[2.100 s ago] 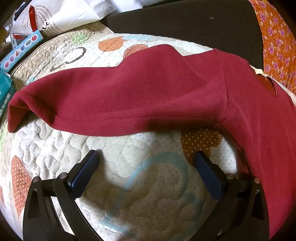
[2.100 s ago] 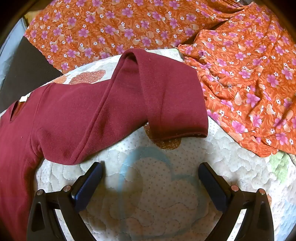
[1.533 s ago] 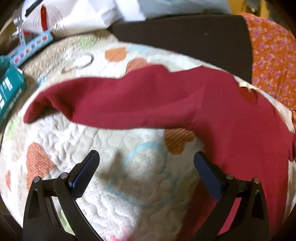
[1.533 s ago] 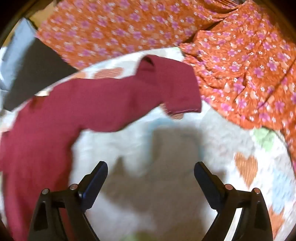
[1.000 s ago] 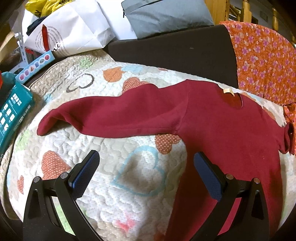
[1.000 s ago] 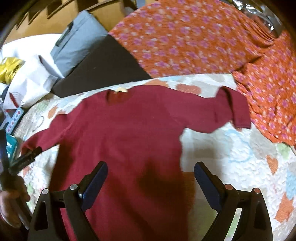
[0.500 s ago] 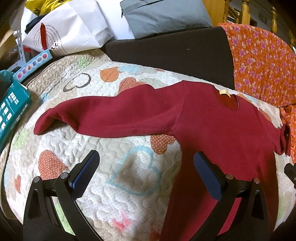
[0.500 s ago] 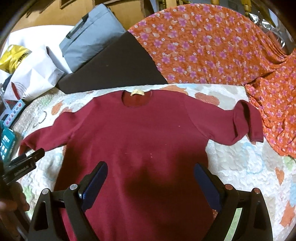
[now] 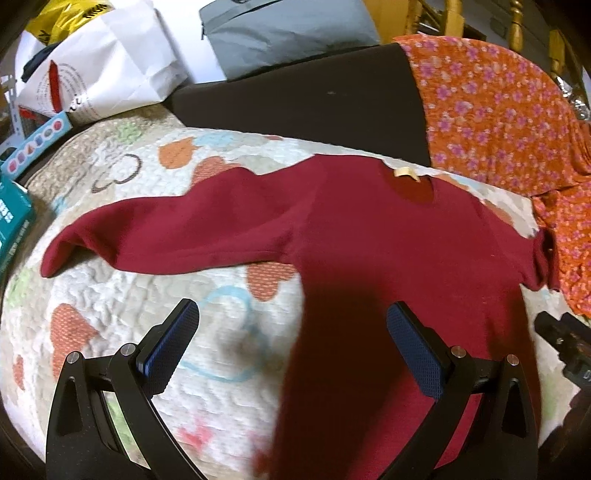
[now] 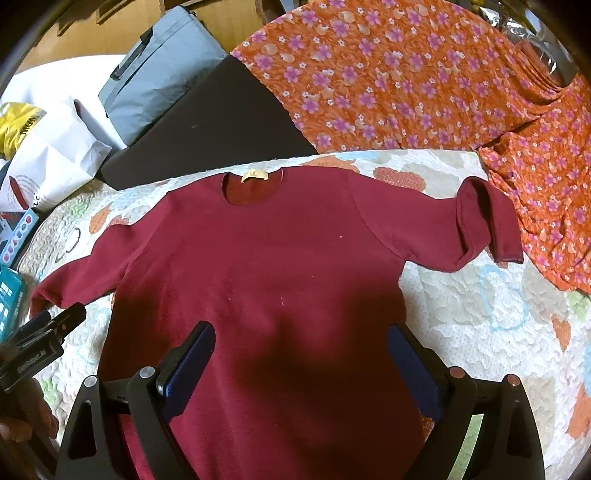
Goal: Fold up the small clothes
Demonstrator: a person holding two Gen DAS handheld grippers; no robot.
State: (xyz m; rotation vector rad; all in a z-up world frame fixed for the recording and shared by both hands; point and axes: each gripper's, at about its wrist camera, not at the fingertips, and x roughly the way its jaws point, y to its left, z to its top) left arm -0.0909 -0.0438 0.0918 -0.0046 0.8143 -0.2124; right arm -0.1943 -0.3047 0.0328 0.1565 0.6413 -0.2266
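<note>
A dark red long-sleeved top point(image 10: 266, 273) lies spread flat on a heart-patterned quilt point(image 10: 480, 332), neck and label at the far side. Its right sleeve end point(image 10: 487, 225) is folded back on itself. The left sleeve point(image 9: 177, 232) stretches straight out to the left. My right gripper point(image 10: 301, 350) hovers open above the lower body of the top. My left gripper point(image 9: 291, 336) is open above the top's left side edge point(image 9: 369, 295), one finger over the quilt point(image 9: 129, 295), the other over red cloth. Neither holds anything. The hem is hidden below both views.
Orange floral fabric point(image 10: 406, 74) covers the back right and drapes onto the quilt's right edge. A black cushion point(image 9: 303, 99), a grey bag point(image 9: 280, 33) and a white paper bag point(image 9: 99, 66) sit behind. Teal boxes point(image 9: 11, 218) lie at the left edge.
Both grippers pulled back from the sleeve ends and rose. The right one swung left over the body of the top; the left one shifted right to its side edge. Both stayed open.
</note>
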